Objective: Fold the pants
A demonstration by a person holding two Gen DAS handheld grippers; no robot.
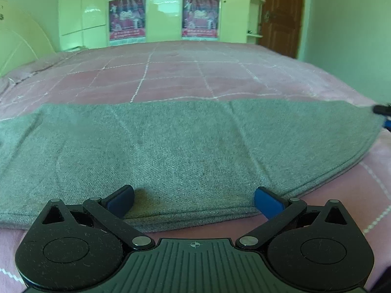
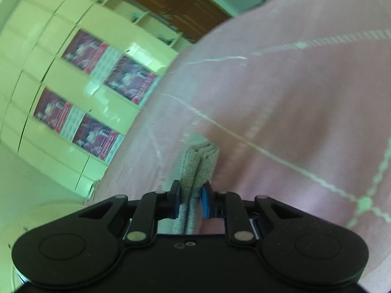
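Observation:
Grey pants lie flat across the pink bed cover, running from the left edge to the right. My left gripper is open, its blue pads resting on the pants' near edge with nothing between them. My right gripper is shut on a folded edge of the grey pants, tilted, holding the fabric layers between its blue pads. Part of the right gripper shows at the pants' far right end in the left wrist view.
The bed cover is pink with a white stitched grid. Pale green wardrobes with posters stand behind the bed. A brown door is at the back right. A headboard rises at left.

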